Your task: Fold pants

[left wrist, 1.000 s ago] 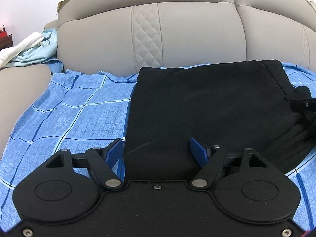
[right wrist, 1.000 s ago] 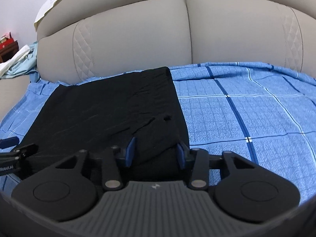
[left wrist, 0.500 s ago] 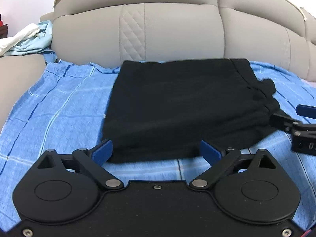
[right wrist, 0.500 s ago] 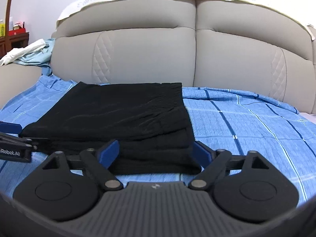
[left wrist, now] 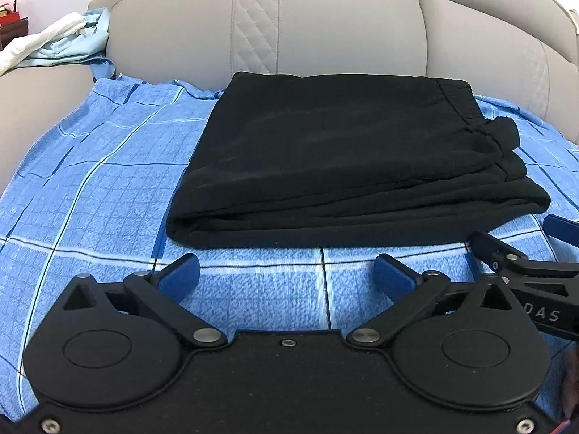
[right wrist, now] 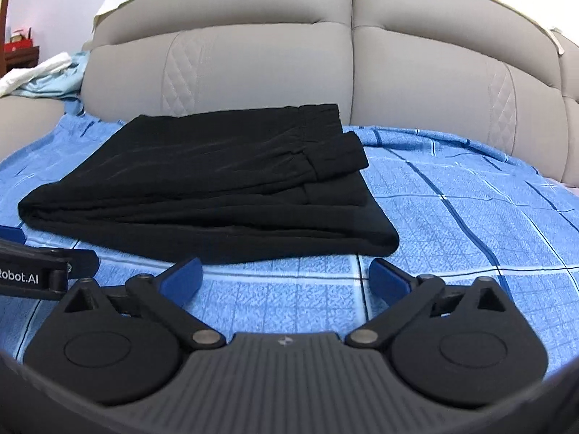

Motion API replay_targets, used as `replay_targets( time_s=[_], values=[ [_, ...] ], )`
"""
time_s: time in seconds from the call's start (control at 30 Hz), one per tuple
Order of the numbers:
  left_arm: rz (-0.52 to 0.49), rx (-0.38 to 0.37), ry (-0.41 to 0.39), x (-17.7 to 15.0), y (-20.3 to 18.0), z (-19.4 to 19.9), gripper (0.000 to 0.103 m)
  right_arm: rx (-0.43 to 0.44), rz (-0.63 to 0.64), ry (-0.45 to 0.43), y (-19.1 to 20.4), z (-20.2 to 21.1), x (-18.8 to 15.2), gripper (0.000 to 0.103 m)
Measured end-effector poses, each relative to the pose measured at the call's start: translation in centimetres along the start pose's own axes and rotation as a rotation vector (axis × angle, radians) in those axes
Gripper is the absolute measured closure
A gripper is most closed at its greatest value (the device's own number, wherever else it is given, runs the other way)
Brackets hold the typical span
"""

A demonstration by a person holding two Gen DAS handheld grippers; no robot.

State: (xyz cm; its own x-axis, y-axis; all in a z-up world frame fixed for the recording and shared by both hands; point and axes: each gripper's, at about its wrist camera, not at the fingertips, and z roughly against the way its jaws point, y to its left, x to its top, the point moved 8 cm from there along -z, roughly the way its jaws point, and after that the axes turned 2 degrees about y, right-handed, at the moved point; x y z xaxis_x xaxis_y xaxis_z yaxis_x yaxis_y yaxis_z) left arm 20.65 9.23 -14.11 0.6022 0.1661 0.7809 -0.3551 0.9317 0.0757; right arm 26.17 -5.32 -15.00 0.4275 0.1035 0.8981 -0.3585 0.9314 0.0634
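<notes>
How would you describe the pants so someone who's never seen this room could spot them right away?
Start at the big beige couch and look down to the blue checked sheet spread over its seat. The pants lie on that sheet as a flat, folded stack, close to the backrest. They are the only black cloth there; the loose white and pale blue clothes sit apart on the armrest.

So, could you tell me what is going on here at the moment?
A person with a gripper in each hand is folding black pants on a blue checked sheet over a beige sofa. The pants lie folded in a neat stack. The left gripper and right gripper have just been opening; both are empty, just short of the stack.
</notes>
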Motion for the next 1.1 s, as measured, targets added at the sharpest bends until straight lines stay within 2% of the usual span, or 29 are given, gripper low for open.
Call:
replay_targets(
  time_s=[1.1],
  values=[
    [-0.009, -0.014, -0.024, 0.52, -0.27, -0.86, 0.000, -0.001, 0.004, -0.032, 0.33, -0.47, -0.31, 0.000]
  ],
)
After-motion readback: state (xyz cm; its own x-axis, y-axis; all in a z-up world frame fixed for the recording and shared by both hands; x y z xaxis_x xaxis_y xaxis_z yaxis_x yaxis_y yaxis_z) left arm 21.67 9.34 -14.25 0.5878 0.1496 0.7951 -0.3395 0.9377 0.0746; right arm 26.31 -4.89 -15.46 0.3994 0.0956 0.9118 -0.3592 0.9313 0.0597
